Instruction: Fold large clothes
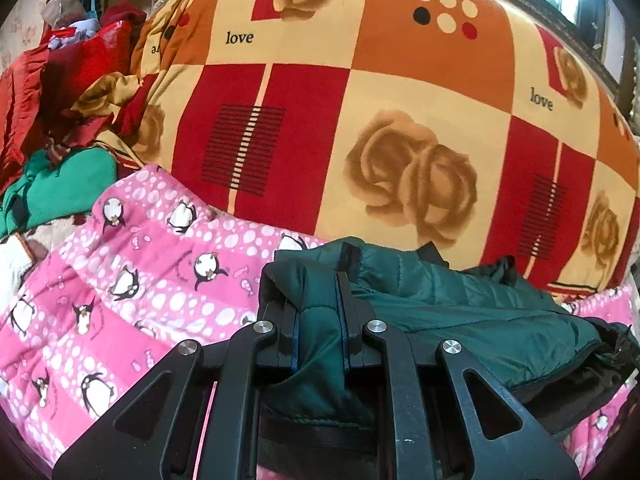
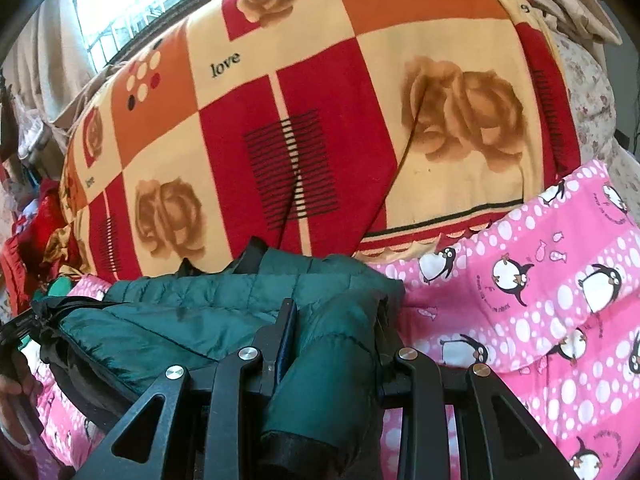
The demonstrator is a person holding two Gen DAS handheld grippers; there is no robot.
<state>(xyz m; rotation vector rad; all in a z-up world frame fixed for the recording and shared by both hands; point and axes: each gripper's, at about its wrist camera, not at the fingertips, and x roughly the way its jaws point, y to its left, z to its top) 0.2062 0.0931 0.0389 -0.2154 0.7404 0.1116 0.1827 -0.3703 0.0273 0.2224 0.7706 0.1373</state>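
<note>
Both tongs are clenched on the dark green quilted jacket point(image 1: 460, 292): the left tongs point(image 1: 320, 320) pinch one end, the right tongs point(image 2: 332, 332) the other. The jacket hangs between them over the pink penguin-print quilt point(image 1: 160, 264) on the bed, near the rose-patterned blanket point(image 1: 360, 100). Keep both grips firm and level, the cloth taut between them, and lay the fold down with edges matched.

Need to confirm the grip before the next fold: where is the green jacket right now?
The green jacket is clamped at either end by the left gripper and the right gripper, over the pink penguin sheet, in front of the rose-patterned blanket.
</note>
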